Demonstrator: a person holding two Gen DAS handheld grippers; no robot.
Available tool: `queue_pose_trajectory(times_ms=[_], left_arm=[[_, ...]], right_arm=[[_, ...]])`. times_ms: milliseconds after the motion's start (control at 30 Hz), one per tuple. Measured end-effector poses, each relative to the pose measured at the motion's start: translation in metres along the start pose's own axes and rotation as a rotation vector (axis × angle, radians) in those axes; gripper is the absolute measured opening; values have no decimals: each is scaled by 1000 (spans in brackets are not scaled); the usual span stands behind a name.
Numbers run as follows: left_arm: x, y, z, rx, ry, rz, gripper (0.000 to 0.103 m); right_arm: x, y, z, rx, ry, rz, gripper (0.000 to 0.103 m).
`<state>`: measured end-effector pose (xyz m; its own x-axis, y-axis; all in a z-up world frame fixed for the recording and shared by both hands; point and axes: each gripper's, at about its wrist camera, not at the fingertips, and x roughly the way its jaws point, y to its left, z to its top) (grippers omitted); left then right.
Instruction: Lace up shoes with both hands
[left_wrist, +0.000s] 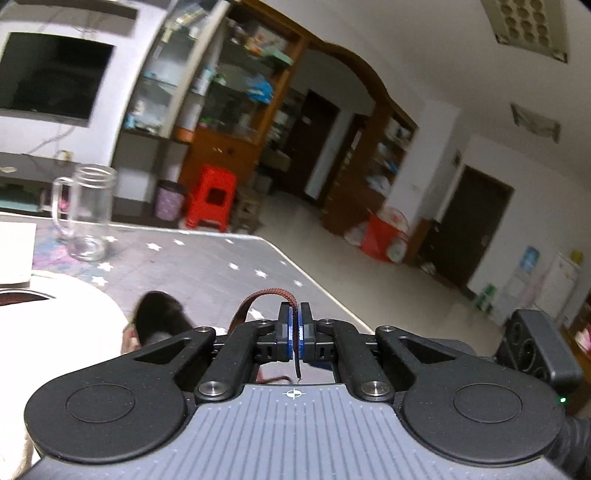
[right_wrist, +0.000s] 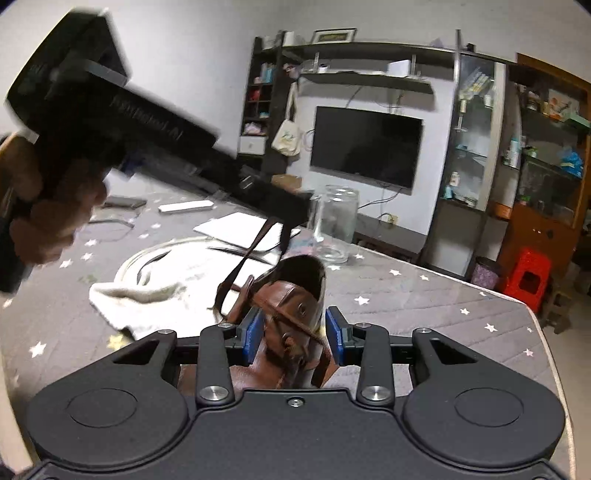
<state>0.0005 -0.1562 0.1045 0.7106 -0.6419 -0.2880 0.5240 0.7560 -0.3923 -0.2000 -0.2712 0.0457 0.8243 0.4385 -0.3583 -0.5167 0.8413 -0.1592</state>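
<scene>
Two grippers work over one brown leather shoe (right_wrist: 291, 314) that stands on a grey star-patterned table cover (right_wrist: 424, 306). Seen from the right wrist, the right gripper (right_wrist: 295, 334) stands wide, its blue pads (right_wrist: 254, 334) on either side of the shoe's laced front without clearly touching it; the shoe's dark opening faces away from this camera. A brown lace (right_wrist: 247, 258) rises from the shoe's eyelets up and to the left to the left gripper (right_wrist: 295, 210), which is blurred and raised above the shoe, gripped by a hand (right_wrist: 48, 206). In the left wrist view, that gripper's (left_wrist: 295, 328) pads are pinched together on the lace (left_wrist: 286, 297), whose thin tip hangs below them. The shoe (left_wrist: 160, 317) lies low and to the left here. A crumpled white cloth (right_wrist: 155, 291) lies beside the shoe, and a clear glass jar (right_wrist: 338, 221) stands beyond it.
</scene>
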Motion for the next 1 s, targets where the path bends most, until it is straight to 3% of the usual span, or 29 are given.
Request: queue_pose_trajectory(times_ms=[300, 500, 1000], left_arm=[[5, 15, -9, -50, -89, 74, 3], [6, 18, -15, -89, -139, 81, 3], [20, 21, -40, -188, -173, 76, 3]], right_arm=[[33, 3, 0, 75, -3, -37, 39], [45, 4, -4, 105, 4, -45, 39], [41, 24, -8, -79, 11, -166, 39]])
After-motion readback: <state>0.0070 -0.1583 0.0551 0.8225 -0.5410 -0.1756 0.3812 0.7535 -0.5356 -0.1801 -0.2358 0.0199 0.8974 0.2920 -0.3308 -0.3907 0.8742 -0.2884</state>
